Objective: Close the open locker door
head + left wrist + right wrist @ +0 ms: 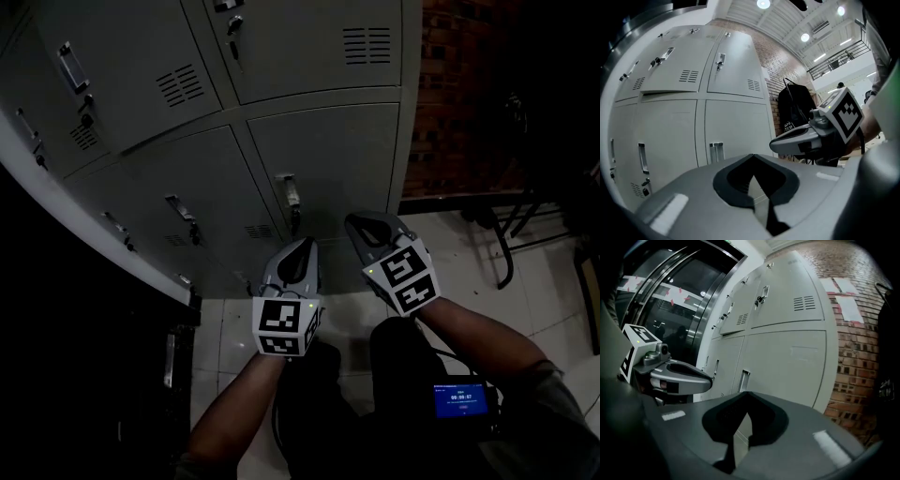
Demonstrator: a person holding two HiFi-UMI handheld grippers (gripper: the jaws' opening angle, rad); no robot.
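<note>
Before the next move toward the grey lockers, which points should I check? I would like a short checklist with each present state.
1. Left gripper jaws together, nothing between them: ok.
2. Right gripper jaws together, nothing between them: ok.
3. Both grippers apart from the grey metal lockers, touching nothing: ok.
4. An open one among them found: not ok; all in view look shut.
5. Whether they are locked: cannot tell.

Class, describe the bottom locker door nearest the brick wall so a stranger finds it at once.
Find the grey locker bank beside the brick wall. In its lower row, take the door at the wall end. No other lower door borders the bricks.
</note>
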